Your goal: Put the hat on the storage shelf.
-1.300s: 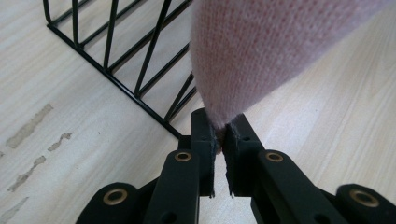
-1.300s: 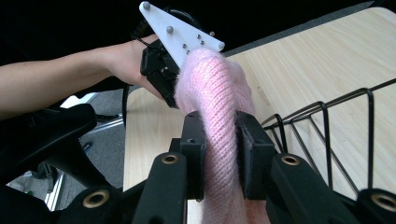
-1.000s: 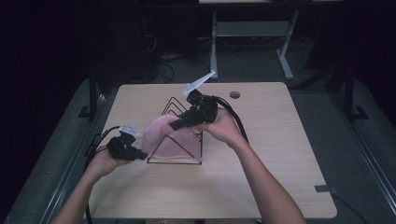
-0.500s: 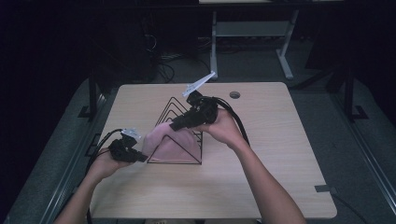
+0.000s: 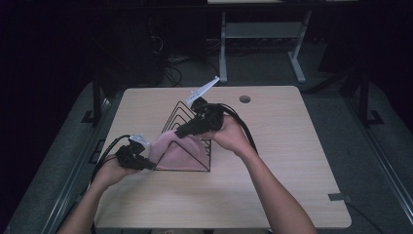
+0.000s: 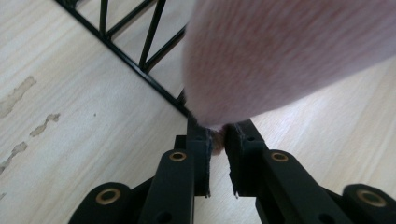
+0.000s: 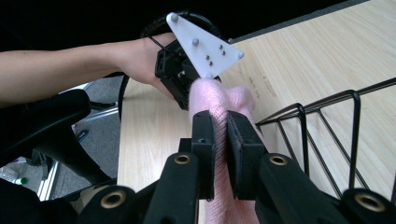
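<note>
Both grippers are clamped on the pink cloth (image 5: 176,152), draped over the near end of the black wire rack (image 5: 187,129): left gripper (image 5: 146,165) at its low corner, right gripper (image 5: 181,131) at the top. Mid-draping, I judge; next, settle it evenly across the wires

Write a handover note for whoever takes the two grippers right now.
Left gripper: shut on one end of the pink cloth, low by the near left corner of the black wire rack.
Right gripper: shut on the cloth's upper part, raised over the rack.
Done: cloth is pinched at both ends and drapes against the rack's front on the wooden table.
Left: judging by the setup, probably lay it over the rack's wires and release; not yet released.
</note>
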Available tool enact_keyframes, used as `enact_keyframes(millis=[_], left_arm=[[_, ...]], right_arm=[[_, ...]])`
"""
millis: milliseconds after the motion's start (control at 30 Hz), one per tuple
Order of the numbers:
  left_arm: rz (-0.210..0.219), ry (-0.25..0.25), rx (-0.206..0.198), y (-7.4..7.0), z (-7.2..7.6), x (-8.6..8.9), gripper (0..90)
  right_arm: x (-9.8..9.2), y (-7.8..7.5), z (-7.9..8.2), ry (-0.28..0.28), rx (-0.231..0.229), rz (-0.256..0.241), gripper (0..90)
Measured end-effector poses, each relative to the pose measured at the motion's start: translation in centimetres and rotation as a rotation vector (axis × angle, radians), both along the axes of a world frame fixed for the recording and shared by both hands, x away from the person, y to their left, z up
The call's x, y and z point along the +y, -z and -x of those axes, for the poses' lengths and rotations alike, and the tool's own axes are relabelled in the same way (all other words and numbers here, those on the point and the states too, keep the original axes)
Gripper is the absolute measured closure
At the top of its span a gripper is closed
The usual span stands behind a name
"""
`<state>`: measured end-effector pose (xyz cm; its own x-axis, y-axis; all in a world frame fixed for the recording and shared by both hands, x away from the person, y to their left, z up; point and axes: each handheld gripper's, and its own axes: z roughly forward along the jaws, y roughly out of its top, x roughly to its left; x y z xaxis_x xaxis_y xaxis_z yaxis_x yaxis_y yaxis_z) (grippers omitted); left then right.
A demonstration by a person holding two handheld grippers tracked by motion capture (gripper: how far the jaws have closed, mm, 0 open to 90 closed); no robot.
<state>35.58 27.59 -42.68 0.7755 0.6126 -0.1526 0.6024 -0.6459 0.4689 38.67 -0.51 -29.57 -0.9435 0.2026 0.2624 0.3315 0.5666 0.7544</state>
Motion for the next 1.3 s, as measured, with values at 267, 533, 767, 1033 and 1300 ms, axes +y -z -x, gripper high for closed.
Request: enact_keyframes(millis=[267, 533, 767, 1033, 1300], left_arm=[[-0.006, -0.004, 0.013, 0.1, 0.0, 0.1, 79.7], [0.009, -0.004, 0.006, -0.2, 0.1, 0.2, 73.6], [0.034, -0.007, -0.002, -0.7, 0.3, 0.6, 69.2], [0.066, -0.002, -0.012, -1.3, 0.7, 1.3, 63.9], [0.059, -0.002, -0.022, -1.7, 1.0, 1.5, 58.1]], right_arm=[[0.5, 0.1, 0.1, -0.006, -0.005, 0.009, 81.6], [0.1, 0.2, 0.1, -0.007, 0.003, -0.022, 77.3], [-1.1, -0.6, 0.5, 0.031, -0.018, -0.014, 62.0], [-3.6, -1.2, 0.1, 0.079, -0.010, -0.039, 51.4], [-6.0, -1.2, 0.0, 0.121, 0.021, -0.055, 42.2]])
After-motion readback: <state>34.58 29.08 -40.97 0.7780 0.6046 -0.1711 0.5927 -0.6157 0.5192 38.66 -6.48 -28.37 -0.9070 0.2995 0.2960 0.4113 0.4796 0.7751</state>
